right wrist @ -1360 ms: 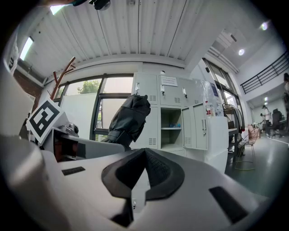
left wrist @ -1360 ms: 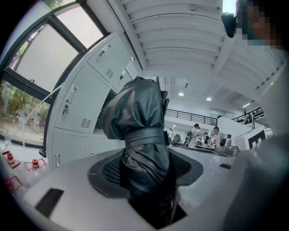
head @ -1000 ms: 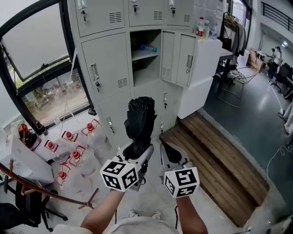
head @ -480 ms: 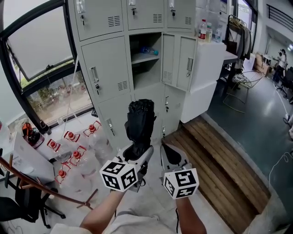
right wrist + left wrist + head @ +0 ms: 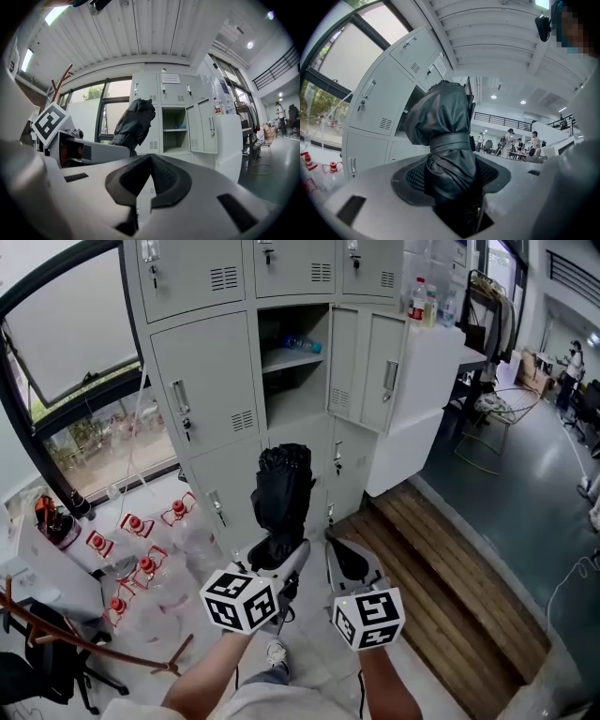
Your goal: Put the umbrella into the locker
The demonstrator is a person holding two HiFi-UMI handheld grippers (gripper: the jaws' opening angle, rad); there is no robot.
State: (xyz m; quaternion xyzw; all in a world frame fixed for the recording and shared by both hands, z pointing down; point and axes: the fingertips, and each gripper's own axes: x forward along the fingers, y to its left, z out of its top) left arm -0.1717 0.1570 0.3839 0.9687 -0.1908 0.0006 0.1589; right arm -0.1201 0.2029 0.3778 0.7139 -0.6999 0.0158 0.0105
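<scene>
The left gripper (image 5: 279, 559) has its fingers (image 5: 412, 178) clamped on the lower end of the folded black umbrella (image 5: 284, 486), which stands upright above them, outside the locker (image 5: 202, 381); the right gripper (image 5: 351, 561), just beside it, has its fingers together on nothing. Beyond the fingers, the open compartment (image 5: 298, 399), its door (image 5: 388, 367) swung aside, holds a bottle (image 5: 304, 340) lying on its shelf (image 5: 292, 359).

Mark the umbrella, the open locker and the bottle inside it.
umbrella (image 5: 284, 486), head view, on its folded black cloth.
open locker (image 5: 298, 390), head view, on its bare back wall.
bottle (image 5: 302, 341), head view, on its middle.
</scene>
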